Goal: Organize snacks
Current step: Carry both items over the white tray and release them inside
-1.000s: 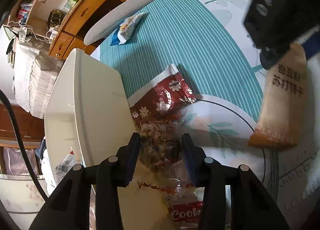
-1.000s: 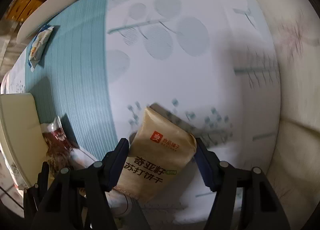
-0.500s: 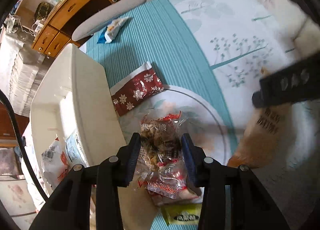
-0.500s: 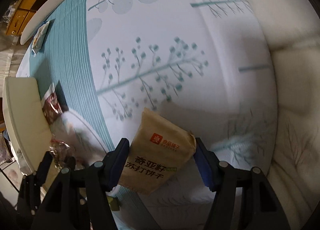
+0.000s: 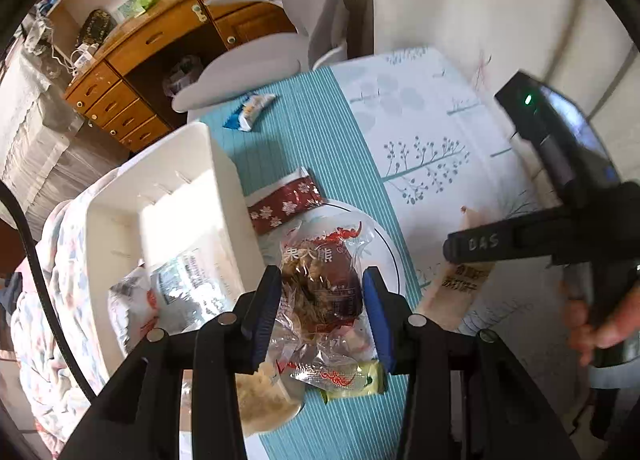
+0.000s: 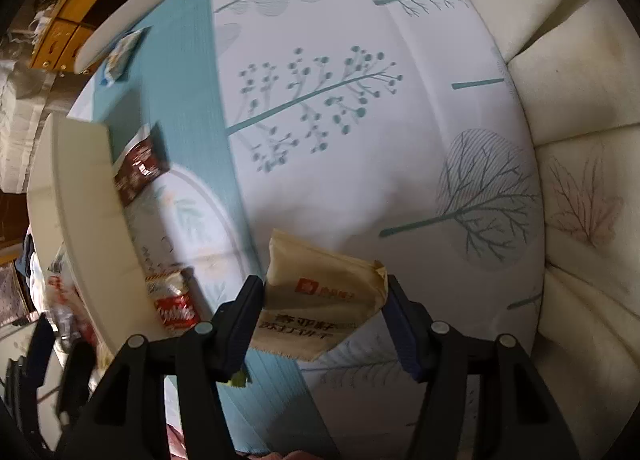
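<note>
The left gripper (image 5: 321, 302) is clamped on a clear snack bag (image 5: 320, 284) with brown pieces inside and red print at its top; both blue pads press into its sides, and the bag hangs above the table. The right gripper (image 6: 325, 314) has a tan cracker packet (image 6: 316, 300) between its jaws, which have just been closing. The left pad touches the packet's edge and the right pad meets its crumpled corner, so it seems gripped, though the contact on the right side is not fully clear.

Under the left gripper lie a small yellow-green packet (image 5: 352, 378) and, partly covered, a clear bag with pale contents (image 5: 264, 400). A dark red packet with white snowflakes (image 5: 286, 204) lies on the tablecloth (image 5: 320, 148), touching the outer wall of the white bin (image 5: 224, 180). Inside the bin there are some crumpled bags with printed labels (image 5: 180, 288). In the right wrist view, a red cookie packet (image 6: 174, 306) lies close beside the bin wall. At the far edge of the table rests a blue and white snack bag (image 5: 250, 110), well apart from the others. Behind the table stands a grey chair (image 5: 248, 68) and a wooden desk with drawers (image 5: 132, 60).
</note>
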